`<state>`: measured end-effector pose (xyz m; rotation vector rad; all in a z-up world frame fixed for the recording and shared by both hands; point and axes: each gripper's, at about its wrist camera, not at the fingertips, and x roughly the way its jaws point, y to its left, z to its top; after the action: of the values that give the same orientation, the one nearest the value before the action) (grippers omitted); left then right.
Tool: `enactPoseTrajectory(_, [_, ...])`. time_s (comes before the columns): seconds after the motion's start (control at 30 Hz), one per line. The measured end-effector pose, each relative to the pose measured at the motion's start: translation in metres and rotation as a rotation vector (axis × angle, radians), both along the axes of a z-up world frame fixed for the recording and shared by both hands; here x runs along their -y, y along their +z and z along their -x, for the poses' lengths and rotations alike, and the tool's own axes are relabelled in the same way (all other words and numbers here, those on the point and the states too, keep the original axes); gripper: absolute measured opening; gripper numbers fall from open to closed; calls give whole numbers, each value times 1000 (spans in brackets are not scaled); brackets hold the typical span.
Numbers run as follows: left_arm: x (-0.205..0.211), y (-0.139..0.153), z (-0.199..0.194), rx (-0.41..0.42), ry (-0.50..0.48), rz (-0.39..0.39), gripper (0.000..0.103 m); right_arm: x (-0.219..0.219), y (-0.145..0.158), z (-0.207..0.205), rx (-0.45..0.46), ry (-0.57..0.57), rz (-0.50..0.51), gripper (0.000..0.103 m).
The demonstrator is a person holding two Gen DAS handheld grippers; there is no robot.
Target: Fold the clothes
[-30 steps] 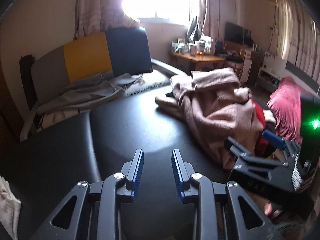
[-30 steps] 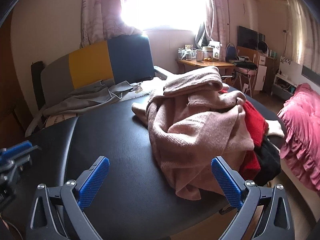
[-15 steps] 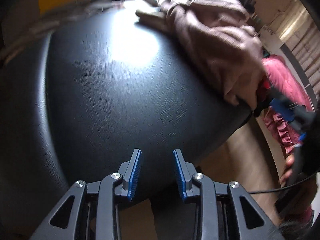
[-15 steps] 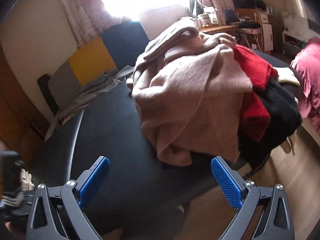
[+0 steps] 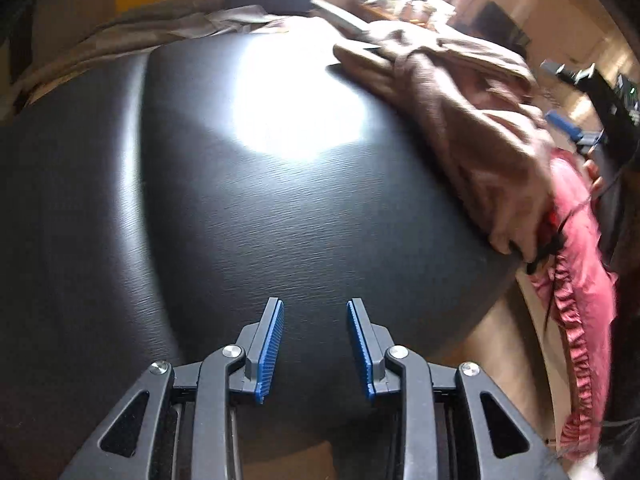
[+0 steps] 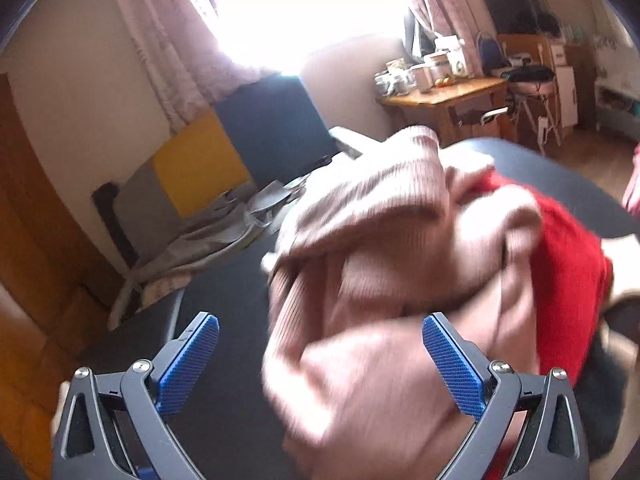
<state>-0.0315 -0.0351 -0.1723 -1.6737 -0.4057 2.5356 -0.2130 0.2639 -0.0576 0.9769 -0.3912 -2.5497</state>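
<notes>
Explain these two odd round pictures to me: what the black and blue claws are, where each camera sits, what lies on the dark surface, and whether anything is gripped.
No robot here: a person carries a two-finger gripper in each hand, each with a fisheye camera looking along its fingers. In the left view, the left gripper points down at the black padded leather-look table, jaws apart, holding nothing. In the right view, the right gripper stands wide open just before a crumpled dusty-pink ribbed knit sweater; nothing is gripped. That sweater tops a pile with a red knit garment and a black garment.
</notes>
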Motion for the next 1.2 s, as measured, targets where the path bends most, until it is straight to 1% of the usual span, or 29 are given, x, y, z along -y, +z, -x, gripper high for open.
enactPoseTrajectory(0.07, [6,-7,1,25,32,1,32,2,5,22,-11,-29,-12,103])
enactPoseTrajectory(0.17, [16,-14,0,37,68,-36,32,-7,9,52,-18,-108,-10,103])
enactPoseTrajectory(0.23, [17,-14,3,41,76,-31,32,-21,4,76,24,-221,43,103])
enactPoseTrajectory(0.27, [17,-15,5,43,77,-27,32,-25,0,84,43,-227,93,103])
enactPoseTrajectory(0.33, [18,-16,7,47,87,-37,33,-12,-4,94,86,-132,147,103])
enactPoseTrajectory(0.43, [20,-18,10,55,102,-63,39,57,3,64,53,246,111,103])
enactPoseTrajectory(0.47, [22,-17,12,66,103,-70,40,78,4,53,41,356,97,103])
enactPoseTrajectory(0.57, [19,-11,24,87,97,-71,41,103,0,2,8,443,50,103])
enactPoseTrajectory(0.6, [14,-4,32,66,84,-59,41,105,-3,-12,-3,446,20,103])
enactPoseTrajectory(0.7, [1,25,57,-29,15,-8,40,106,-17,-51,-36,416,-123,103])
enactPoseTrajectory(0.77, [-12,46,73,-92,-43,26,40,101,-31,-72,-23,385,-188,103])
enactPoseTrajectory(0.83, [-28,62,94,-130,-97,58,40,89,-45,-85,3,354,-239,103])
enactPoseTrajectory(0.87, [-33,68,100,-140,-110,70,40,81,-49,-88,10,342,-245,103])
enactPoseTrajectory(0.93, [-45,77,130,-174,-144,90,38,67,-58,-92,27,316,-233,103])
enactPoseTrajectory(1.0, [-53,82,154,-202,-164,108,38,54,-63,-87,38,282,-204,103])
enactPoseTrajectory(1.1, [-70,80,199,-227,-190,116,38,37,-65,-84,38,224,-143,103])
enactPoseTrajectory(1.2, [-83,74,240,-249,-219,145,38,25,-63,-80,31,189,-89,103])
